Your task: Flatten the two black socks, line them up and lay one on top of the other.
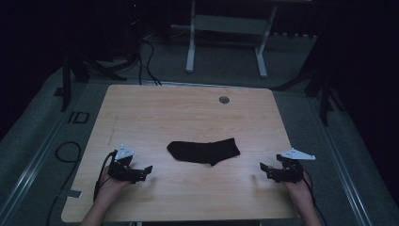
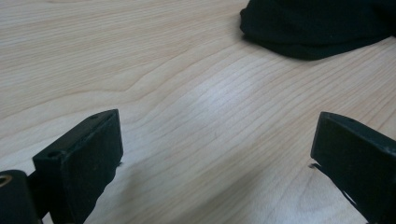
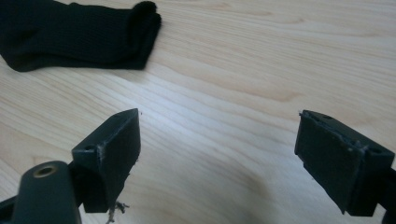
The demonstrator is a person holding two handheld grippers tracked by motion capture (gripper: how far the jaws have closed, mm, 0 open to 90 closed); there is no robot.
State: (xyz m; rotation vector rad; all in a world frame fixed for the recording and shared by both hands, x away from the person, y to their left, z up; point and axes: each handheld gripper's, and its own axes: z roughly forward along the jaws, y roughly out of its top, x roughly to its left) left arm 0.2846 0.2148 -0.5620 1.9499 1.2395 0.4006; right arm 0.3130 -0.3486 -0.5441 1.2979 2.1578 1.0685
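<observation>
**One sock, two open claws**

I counted one black sock (image 1: 203, 151) on the wooden table (image 1: 188, 108), and nothing else lay on the boards apart from one small grey round cap (image 1: 224, 100) set into the top near the far edge. The sock lay flat near the middle of the table, its rounded toe end toward my left and its cuff toward my right, with the heel bulging toward me.

I held two grippers, one in each hand. My left gripper (image 1: 141, 173) sat near the front left part of the table, its jaws spread wide apart and holding nothing. In the left gripper view the two black jaws stood far from each other with bare wood grain between them, and the toe end of the sock (image 2: 317, 28) lay ahead, well apart from both jaws.

My right gripper (image 1: 266, 170) sat near the front right, its jaws likewise wide apart and empty. In the right gripper view the sock's cuff (image 3: 79, 35) lay ahead and off to one side, clear of both jaws. I could not tell whether either claw's jaws rested on the table or hung just above it.

The sock lay between my two grippers, touched by neither.
</observation>
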